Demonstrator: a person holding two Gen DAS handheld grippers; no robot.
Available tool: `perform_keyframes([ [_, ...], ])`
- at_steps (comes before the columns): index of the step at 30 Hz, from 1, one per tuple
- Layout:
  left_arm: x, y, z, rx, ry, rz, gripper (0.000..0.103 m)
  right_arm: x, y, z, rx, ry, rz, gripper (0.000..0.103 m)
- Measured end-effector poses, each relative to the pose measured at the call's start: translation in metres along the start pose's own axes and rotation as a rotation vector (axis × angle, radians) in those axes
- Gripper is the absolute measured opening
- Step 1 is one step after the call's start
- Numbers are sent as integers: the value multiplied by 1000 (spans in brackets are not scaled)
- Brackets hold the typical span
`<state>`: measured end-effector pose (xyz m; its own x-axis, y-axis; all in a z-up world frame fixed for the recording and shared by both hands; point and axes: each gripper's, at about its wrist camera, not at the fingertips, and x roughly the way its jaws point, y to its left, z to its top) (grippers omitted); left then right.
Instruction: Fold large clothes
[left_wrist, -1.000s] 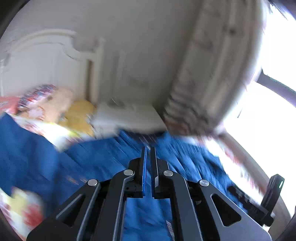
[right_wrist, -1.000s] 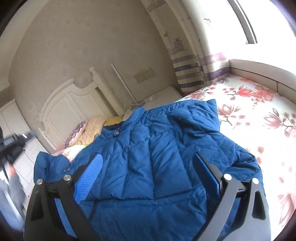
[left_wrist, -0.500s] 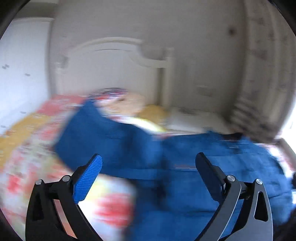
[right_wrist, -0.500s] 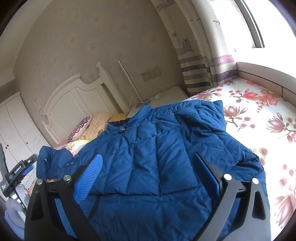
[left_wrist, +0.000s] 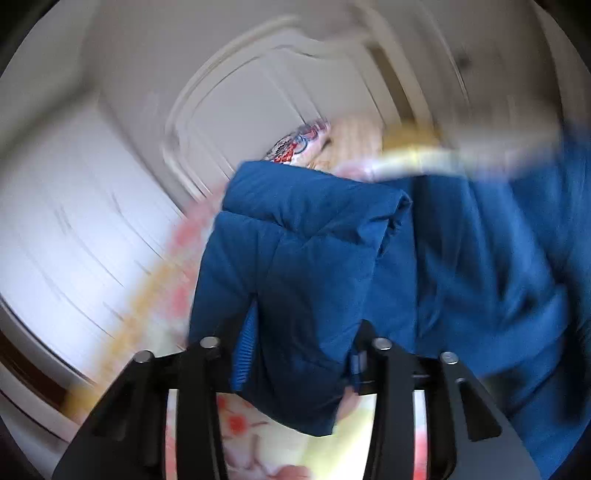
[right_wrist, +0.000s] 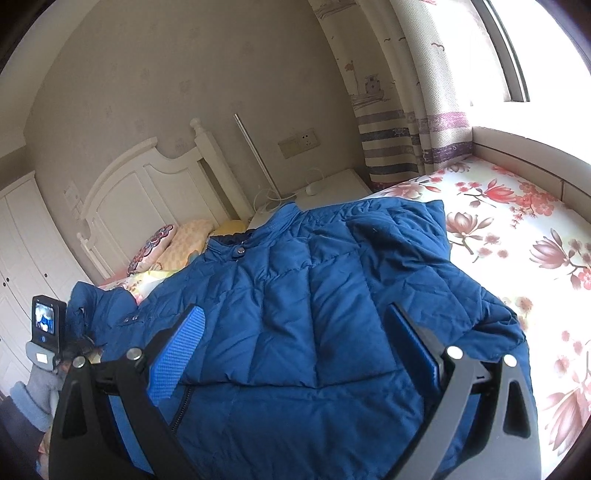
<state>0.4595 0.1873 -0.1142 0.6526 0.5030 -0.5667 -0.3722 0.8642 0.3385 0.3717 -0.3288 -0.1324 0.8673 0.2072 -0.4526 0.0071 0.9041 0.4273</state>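
Observation:
A large blue quilted jacket (right_wrist: 303, 295) lies spread on the bed with its collar toward the headboard. In the left wrist view its sleeve (left_wrist: 310, 251) hangs between the jaws of my left gripper (left_wrist: 301, 354); the jaws stand partly closed around the sleeve's end, and the blurred view does not show whether they pinch it. My right gripper (right_wrist: 295, 347) is open and empty, hovering over the jacket's middle. The left gripper's rear (right_wrist: 46, 332) shows at the left edge of the right wrist view.
The bed has a floral sheet (right_wrist: 517, 229) with pillows (right_wrist: 173, 240) at the white headboard (right_wrist: 147, 184). A white nightstand (right_wrist: 328, 188) stands beside the bed, a striped curtain (right_wrist: 399, 147) and window at right. White wardrobe doors (left_wrist: 74, 206) stand left.
My left gripper opened, swung left and came down around the jacket's left sleeve, its jaws narrowing. The right gripper stayed open and shifted only slightly over the jacket.

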Motion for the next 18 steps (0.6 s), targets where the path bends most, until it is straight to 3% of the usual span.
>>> perform_keyframes([
  [3,-29,38,11,-202,-33,-145,23,0,1,0,-8,3,3,97],
  [5,-57,56,21,-328,-33,-340,22,1,1,0,-7,7,7,97],
  [8,-107,48,43,-362,-74,-595,22,1,2,0,-7,9,8,97],
  [9,-121,40,50,-361,-79,-682,22,1,2,0,-6,7,8,97],
  [10,-143,25,60,-356,-78,-815,22,1,2,0,-6,7,8,97],
  [11,-156,12,64,-344,-74,-887,22,1,2,0,-3,5,9,97],
  [14,-183,-52,70,-273,-15,-1040,22,-1,-1,1,8,-5,12,97],
  [18,-174,-150,52,-150,120,-1057,28,-4,-5,2,30,-22,19,97],
])
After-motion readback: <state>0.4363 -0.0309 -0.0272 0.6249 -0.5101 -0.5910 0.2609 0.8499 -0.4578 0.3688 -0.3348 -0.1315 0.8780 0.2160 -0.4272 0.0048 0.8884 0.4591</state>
